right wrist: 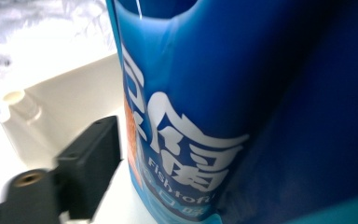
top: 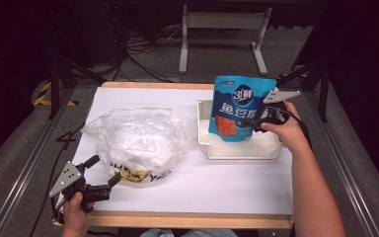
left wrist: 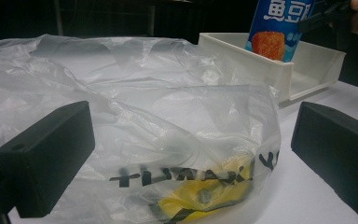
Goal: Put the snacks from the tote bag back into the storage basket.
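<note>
A blue snack pouch [top: 239,106] with white lettering stands upright in a white tray [top: 242,153] at the right of the table. My right gripper [top: 256,122] is at the pouch's right edge with the pouch [right wrist: 242,107] between its jaws. One black finger [right wrist: 91,168] stands slightly off the pouch's face; the other is hidden behind it. My left gripper [top: 103,170] is open near the front left, its jaws wide apart around the near end of a crumpled clear plastic bag [left wrist: 168,121] without pressing it. Something yellow [left wrist: 214,186] lies inside the bag.
White paper [top: 217,182] covers the wooden table top. The plastic bag [top: 138,140] lies left of the tray, with a bare strip between them. Metal rails run along both sides of the table, and a stand's legs and cables are on the floor beyond.
</note>
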`<state>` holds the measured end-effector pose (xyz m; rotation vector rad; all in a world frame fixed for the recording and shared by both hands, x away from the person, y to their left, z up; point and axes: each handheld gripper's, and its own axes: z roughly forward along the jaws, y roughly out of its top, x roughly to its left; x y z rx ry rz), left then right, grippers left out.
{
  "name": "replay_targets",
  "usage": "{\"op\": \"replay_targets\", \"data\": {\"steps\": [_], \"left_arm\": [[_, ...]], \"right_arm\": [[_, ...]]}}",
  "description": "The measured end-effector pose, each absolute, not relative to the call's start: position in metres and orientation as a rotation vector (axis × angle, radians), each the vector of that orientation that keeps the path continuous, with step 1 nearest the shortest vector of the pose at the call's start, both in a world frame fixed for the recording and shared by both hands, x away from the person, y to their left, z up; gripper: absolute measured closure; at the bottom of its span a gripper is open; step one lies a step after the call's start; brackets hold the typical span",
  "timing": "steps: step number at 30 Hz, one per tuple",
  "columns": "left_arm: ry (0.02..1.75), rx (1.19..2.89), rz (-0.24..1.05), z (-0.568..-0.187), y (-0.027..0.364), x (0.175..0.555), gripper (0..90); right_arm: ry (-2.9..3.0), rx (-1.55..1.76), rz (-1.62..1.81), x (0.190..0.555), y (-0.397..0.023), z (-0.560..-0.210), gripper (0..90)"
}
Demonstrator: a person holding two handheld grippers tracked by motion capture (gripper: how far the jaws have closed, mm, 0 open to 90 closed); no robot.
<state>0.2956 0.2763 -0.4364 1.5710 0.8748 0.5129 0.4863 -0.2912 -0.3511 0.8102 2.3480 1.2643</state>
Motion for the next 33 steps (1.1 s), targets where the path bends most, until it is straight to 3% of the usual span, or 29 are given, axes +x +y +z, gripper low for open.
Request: {"op": "replay_targets", "data": {"steps": [5, 21, 33], "left_arm": [[0.873, 1.57, 0.509, -0.436, 0.276, 0.296, 0.2], [0.87, 1.566, 0.507, -0.436, 0.275, 0.296, 0.2], [0.873, 1.561, 0.514, -0.436, 0.274, 0.296, 0.2]], "right_arm": [[2.273, 0.852, 1.315, 0.478, -0.298, -0.344, 9.8], [2.079, 0.914, 1.339, 0.431, -0.335, -0.305, 8.0], [2.099, 0.907, 1.38, 0.39, -0.329, -0.283, 6.8]]}}
